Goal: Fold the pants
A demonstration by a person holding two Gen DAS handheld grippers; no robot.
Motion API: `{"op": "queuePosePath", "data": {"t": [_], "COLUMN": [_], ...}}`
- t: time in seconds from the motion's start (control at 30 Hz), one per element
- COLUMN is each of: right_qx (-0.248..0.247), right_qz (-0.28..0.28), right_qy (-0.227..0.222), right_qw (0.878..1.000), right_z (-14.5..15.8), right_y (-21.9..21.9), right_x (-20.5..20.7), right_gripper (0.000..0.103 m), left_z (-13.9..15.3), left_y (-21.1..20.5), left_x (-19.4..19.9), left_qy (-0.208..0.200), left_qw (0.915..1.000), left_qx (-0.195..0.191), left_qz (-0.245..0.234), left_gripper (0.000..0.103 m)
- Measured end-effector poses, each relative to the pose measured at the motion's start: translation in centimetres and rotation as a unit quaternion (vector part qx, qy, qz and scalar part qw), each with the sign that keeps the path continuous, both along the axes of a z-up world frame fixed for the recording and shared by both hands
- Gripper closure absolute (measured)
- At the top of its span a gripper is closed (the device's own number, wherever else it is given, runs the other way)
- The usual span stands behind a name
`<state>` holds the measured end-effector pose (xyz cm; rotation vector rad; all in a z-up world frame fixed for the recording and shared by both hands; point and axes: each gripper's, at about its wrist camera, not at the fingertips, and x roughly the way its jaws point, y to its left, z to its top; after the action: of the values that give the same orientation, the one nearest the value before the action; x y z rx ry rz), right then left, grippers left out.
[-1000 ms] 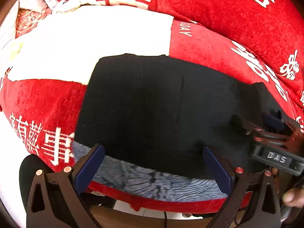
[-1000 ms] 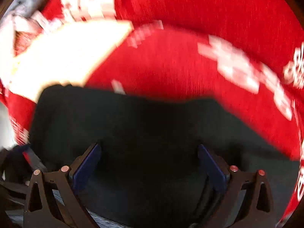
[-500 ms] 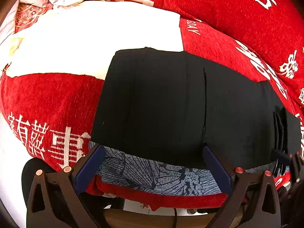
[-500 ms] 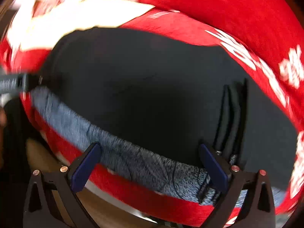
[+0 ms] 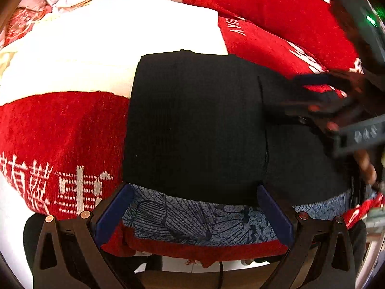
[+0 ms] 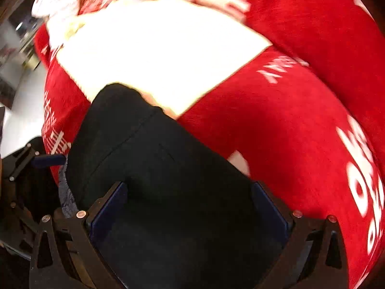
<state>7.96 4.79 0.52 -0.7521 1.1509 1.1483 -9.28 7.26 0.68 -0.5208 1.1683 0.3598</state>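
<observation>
A red plush blanket [image 5: 62,130] with white characters covers the furniture, with a broad white panel [image 5: 115,48] across its far left part. A blue-grey patterned cloth [image 5: 197,216] lies along the near edge. A red cushion [image 5: 264,2] stands at the far side. Pale floor [image 5: 9,216] shows at the near left, brightly lit.

Open red blanket [image 5: 60,125] left of pants [image 5: 192,125]; right claw [image 5: 320,94] crowding their right side

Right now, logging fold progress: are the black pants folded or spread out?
Folded: the black pants form a compact rectangle with a layered edge on the red blanket.
</observation>
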Motion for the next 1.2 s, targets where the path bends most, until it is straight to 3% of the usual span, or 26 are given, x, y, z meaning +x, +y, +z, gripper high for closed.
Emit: {"op": "queuePosePath", "data": {"t": [0.17, 0.27, 0.33, 0.4, 0.47, 0.5, 0.63, 0.8, 0.93, 1.0, 1.07, 1.1, 1.13, 1.17, 1.2], "right_qx": [0.006, 0.0, -0.008, -0.024, -0.022, -0.013, 0.028, 0.077, 0.077, 0.064, 0.051, 0.046, 0.039, 0.032, 0.025], "right_qz": [0.053, 0.098, 0.125, 0.141, 0.163, 0.174, 0.203, 0.22, 0.226, 0.216, 0.195, 0.183, 0.171, 0.16, 0.144], "right_qy": [0.046, 0.057, 0.079, 0.06, 0.044, 0.031, -0.014, -0.029, -0.027, -0.033, -0.03, -0.028, -0.024, -0.024, -0.03], "right_qw": [0.998, 0.994, 0.989, 0.988, 0.985, 0.984, 0.979, 0.972, 0.971, 0.974, 0.979, 0.982, 0.984, 0.986, 0.989], "right_z": [-0.7, -1.2, -0.7, 0.2, 1.5, 2.3, 5.4, 8.8, 8.8, 7.8, 6.3, 5.7, 5.0, 4.4, 3.8], "right_y": [1.7, 3.1, 3.8, 3.8, 2.8, 2.2, 0.9, -1.9, -1.6, -0.7, 0.2, 0.4, 0.6, 0.8, 1.1], "right_x": [0.4, 0.6, 0.4, 0.2, -1.0, -1.6, -3.7, -5.1, -5.4, -5.1, -4.3, -3.9, -3.5, -3.2, -3.0], "right_gripper": [0.0, 0.003, 0.023, 0.063, 0.081, 0.083, 0.085, 0.085, 0.085, 0.085, 0.085, 0.085, 0.085, 0.083, 0.076], "left_z": [-0.5, -0.7, -1.0, -0.9, -0.5, -0.4, -0.3, 0.0, -0.4, -0.1, 0.5, 0.6, 0.7, 0.7, 0.6], "left_y": [1.2, 2.6, 3.9, 4.8, 5.8, 6.1, 7.4, 8.4, 7.9, 6.9, 6.0, 5.6, 5.1, 4.9, 4.7], "left_x": [-0.9, -1.5, -1.8, -2.0, -2.3, -2.3, -1.8, 0.2, 3.3, 4.5, 4.8, 4.9, 5.0, 5.0, 5.0], "left_qy": [-0.02, -0.028, -0.035, -0.042, -0.06, -0.067, -0.091, -0.138, -0.143, -0.136, -0.133, -0.122, -0.106, -0.095, -0.085], "left_qw": [0.999, 0.9977, 0.9956, 0.994, 0.9918, 0.9907, 0.9828, 0.9619, 0.9437, 0.9407, 0.9436, 0.948, 0.955, 0.9568, 0.9584], "left_qx": [-0.017, -0.047, -0.08, -0.095, -0.105, -0.109, -0.138, -0.19, -0.234, -0.232, -0.209, -0.193, -0.169, -0.163, -0.161], "left_qz": [-0.036, -0.039, -0.036, -0.034, -0.041, -0.046, -0.083, -0.141, -0.185, -0.207, -0.22, -0.222, -0.22, -0.221, -0.219], "left_gripper": [0.0, 0.0, 0.0, 0.0, 0.0, 0.0, 0.0, 0.0, 0.0, 0.0, 0.0, 0.005, 0.032, 0.052, 0.057]}}
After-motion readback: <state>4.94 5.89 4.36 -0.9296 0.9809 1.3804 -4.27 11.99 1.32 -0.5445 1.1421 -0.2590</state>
